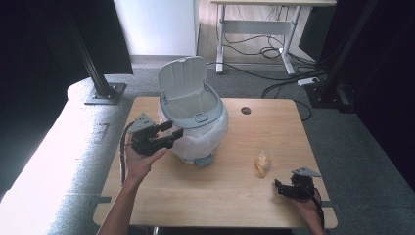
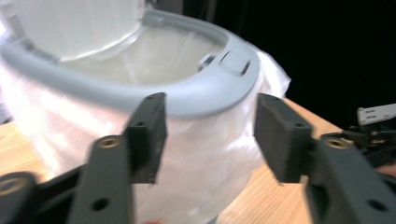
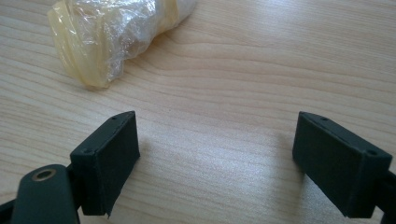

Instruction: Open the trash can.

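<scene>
A small grey bin (image 1: 191, 105) with its lid flipped up stands at the back middle of the wooden table (image 1: 235, 196), lined with a white plastic bag (image 1: 215, 134). My left gripper (image 1: 172, 132) is open beside the bin's left front, nothing between its jaws; in the left gripper view the grey rim (image 2: 196, 100) and bag (image 2: 196, 154) lie just beyond my left gripper (image 2: 210, 135). A crumpled yellowish clear wrapper (image 1: 263, 162) lies on the table to the right. My right gripper (image 1: 279, 187) rests open near the front right edge, short of the wrapper (image 3: 112, 35), with bare wood between its pads (image 3: 112, 158).
A round cable hole (image 1: 245, 110) sits in the table behind the bin. Black frame posts (image 1: 93, 58) stand at the back left and right. Another desk and floor cables (image 1: 274, 51) lie beyond the table.
</scene>
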